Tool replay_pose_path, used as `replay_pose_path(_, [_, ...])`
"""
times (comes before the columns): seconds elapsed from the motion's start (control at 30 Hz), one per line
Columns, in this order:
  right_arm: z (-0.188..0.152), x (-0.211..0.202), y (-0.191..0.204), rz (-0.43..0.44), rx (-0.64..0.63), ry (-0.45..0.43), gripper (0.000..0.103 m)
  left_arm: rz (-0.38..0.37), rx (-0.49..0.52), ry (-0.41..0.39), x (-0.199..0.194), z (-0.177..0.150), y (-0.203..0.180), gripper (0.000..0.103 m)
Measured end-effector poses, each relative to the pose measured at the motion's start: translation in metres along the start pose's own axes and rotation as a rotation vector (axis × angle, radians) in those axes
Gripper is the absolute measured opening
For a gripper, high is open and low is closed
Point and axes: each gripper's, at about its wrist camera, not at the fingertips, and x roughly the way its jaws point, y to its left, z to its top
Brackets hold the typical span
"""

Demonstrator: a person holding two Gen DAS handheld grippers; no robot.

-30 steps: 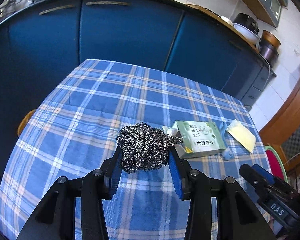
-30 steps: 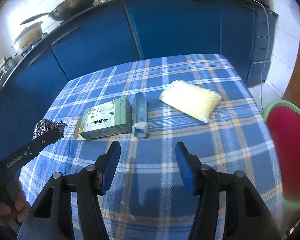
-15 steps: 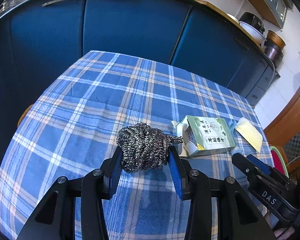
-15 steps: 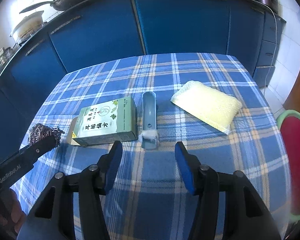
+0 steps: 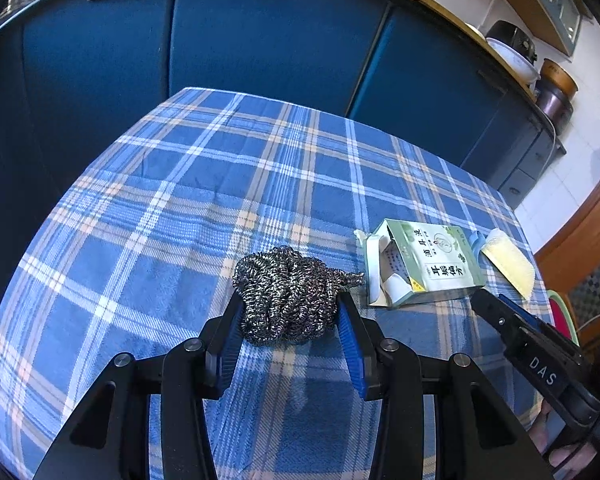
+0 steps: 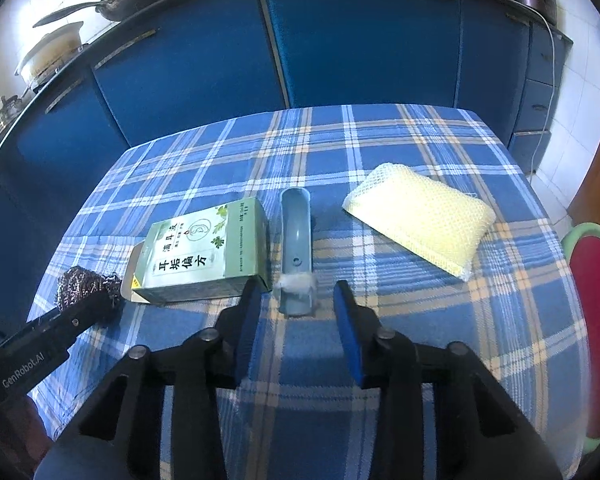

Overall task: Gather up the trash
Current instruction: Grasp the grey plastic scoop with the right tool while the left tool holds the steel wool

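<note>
We grip the scourer in the left gripper over the cloth; the right gripper, jaws just narrowing, still unclenched, straddles the scoop. Its smooth curve may slip, nudging the box.

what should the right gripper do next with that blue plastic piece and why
Probably ease forward a little and finish closing. The right gripper has just been narrowing, yet its pads flank only the near end of the blue plastic piece without pressing it. The left gripper already clamps the steel scourer.
</note>
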Motion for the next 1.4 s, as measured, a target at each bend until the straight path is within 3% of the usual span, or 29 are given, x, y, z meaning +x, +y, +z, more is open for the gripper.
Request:
replay_pose_path(0.1, [0.0, 0.0, -0.003, 0.007, 0.013, 0.001, 0.022, 0.002, 0.004, 0.0, 0.0, 0.0, -0.001, 0.046])
replay_pose_path(0.43, [-0.007, -0.017, -0.01, 0.036, 0.046, -0.008, 0.021, -0.001, 0.022, -0.018, -0.014, -0.001, -0.006, 0.046])
replay_pose_path(1.4, [-0.05, -0.145, -0.033, 0.082, 0.092, -0.192, 0.021, -0.074, 0.13, -0.141, -0.104, -0.023, -0.053, 0.046])
